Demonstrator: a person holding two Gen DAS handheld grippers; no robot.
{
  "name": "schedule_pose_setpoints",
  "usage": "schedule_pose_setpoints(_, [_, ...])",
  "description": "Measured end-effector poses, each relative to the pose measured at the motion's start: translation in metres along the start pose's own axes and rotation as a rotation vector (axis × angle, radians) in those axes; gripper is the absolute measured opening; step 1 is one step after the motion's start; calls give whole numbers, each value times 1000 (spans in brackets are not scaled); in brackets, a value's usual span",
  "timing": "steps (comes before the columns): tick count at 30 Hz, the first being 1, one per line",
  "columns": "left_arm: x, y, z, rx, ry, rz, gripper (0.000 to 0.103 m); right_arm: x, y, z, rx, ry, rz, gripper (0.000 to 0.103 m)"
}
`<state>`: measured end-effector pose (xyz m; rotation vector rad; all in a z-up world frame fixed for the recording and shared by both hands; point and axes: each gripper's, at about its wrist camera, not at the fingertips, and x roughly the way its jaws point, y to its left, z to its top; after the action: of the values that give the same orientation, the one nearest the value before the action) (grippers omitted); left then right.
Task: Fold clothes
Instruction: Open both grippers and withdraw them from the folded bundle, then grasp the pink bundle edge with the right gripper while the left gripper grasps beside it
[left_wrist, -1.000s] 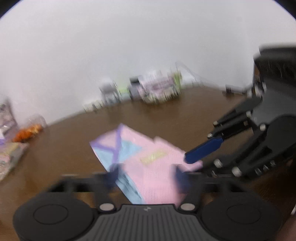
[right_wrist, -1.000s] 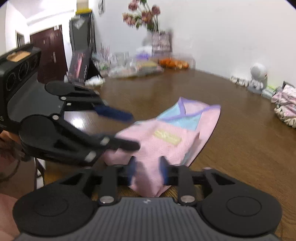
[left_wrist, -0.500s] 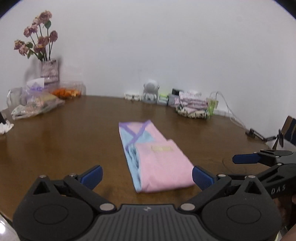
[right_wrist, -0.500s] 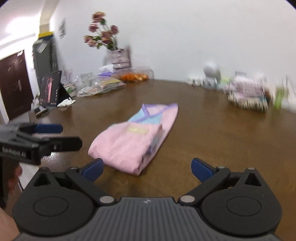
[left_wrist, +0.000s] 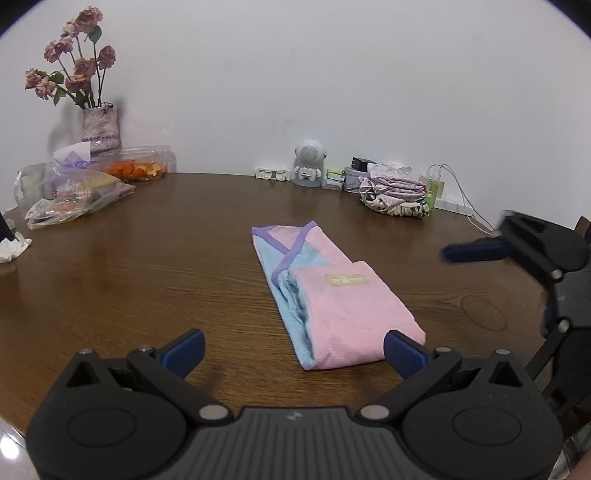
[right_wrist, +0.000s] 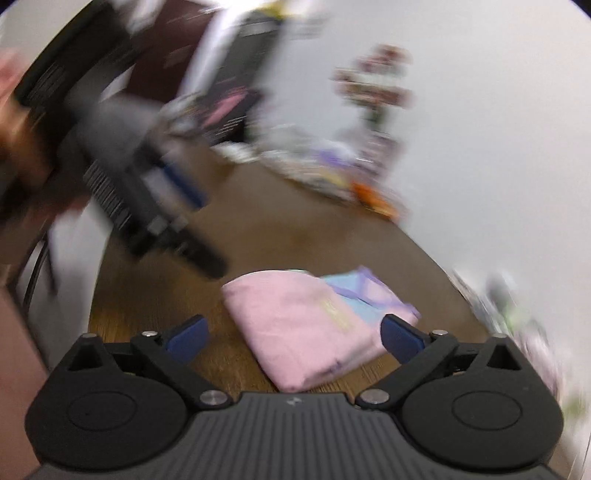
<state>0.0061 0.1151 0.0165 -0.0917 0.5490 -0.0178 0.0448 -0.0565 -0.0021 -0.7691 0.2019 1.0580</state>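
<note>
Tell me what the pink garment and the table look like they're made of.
Pink garment: soft knit fabric, probably cotton; matte, fine mesh-like texture, sewn purple trim. Table: wood or wood veneer; dark brown, visible grain, semi-gloss sheen with faint reflections.

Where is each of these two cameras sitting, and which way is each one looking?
Left wrist view: rides on the left gripper, low over the wooden table, looking along its spread fingers at the folded pink garment and the white wall; the right gripper shows at the right edge.
Right wrist view: rides on the right gripper, blurred, jaws closing slightly with no pad pressing the garment; the left gripper shows at upper left.
Shared: the garment, the table, the other gripper.
</note>
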Motion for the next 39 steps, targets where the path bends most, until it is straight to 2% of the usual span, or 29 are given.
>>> schedule_pose_setpoints(4, [1, 3, 2, 13, -2, -5, 103, 27, 9, 4, -262, 68, 79, 77])
schedule_pose_setpoints(11, [12, 3, 7, 66, 25, -42, 103, 48, 5, 14, -490, 109, 159, 73])
schedule_pose_setpoints(12, [14, 4, 9, 70, 30, -45, 103, 52, 3, 15, -505, 119, 171, 69])
schedule_pose_setpoints(14, [18, 4, 10, 83, 35, -48, 103, 57, 1, 20, -504, 152, 207, 56])
schedule_pose_setpoints(15, [19, 5, 10, 89, 36, -48, 103, 60, -1, 21, -496, 165, 221, 46])
schedule_pose_setpoints(18, [22, 4, 10, 107, 43, -52, 103, 65, -2, 24, -476, 192, 240, 34])
schedule_pose_setpoints(19, [22, 3, 9, 121, 44, -55, 103, 67, -1, 24, -470, 200, 242, 23])
schedule_pose_setpoints(21, [23, 1, 8, 148, 47, -63, 102, 68, -1, 24, -446, 210, 259, 16])
schedule_pose_setpoints(23, [25, -2, 7, 197, 48, -73, 100, 68, -3, 25, -431, 212, 270, 13])
schedule_pose_setpoints(28, [31, -17, 4, 425, 41, -78, 99, 68, -28, 34, -311, 234, 348, 10])
schedule_pose_setpoints(30, [33, -24, 3, 569, 28, -82, 99, 70, -43, 39, -245, 238, 390, 10])
schedule_pose_setpoints(33, [38, -37, -6, 852, -21, -66, 100, 72, -67, 48, -136, 244, 464, 10])
schedule_pose_setpoints(36, [46, -53, -23, 1124, -98, -2, 100, 69, -88, 55, -51, 254, 535, 10])
schedule_pose_setpoints(38, [49, -60, -33, 1270, -141, -26, 99, 67, -97, 60, -11, 258, 577, 10])
schedule_pose_setpoints(39, [49, -62, -35, 1309, -157, -49, 98, 66, -100, 62, 8, 260, 597, 10])
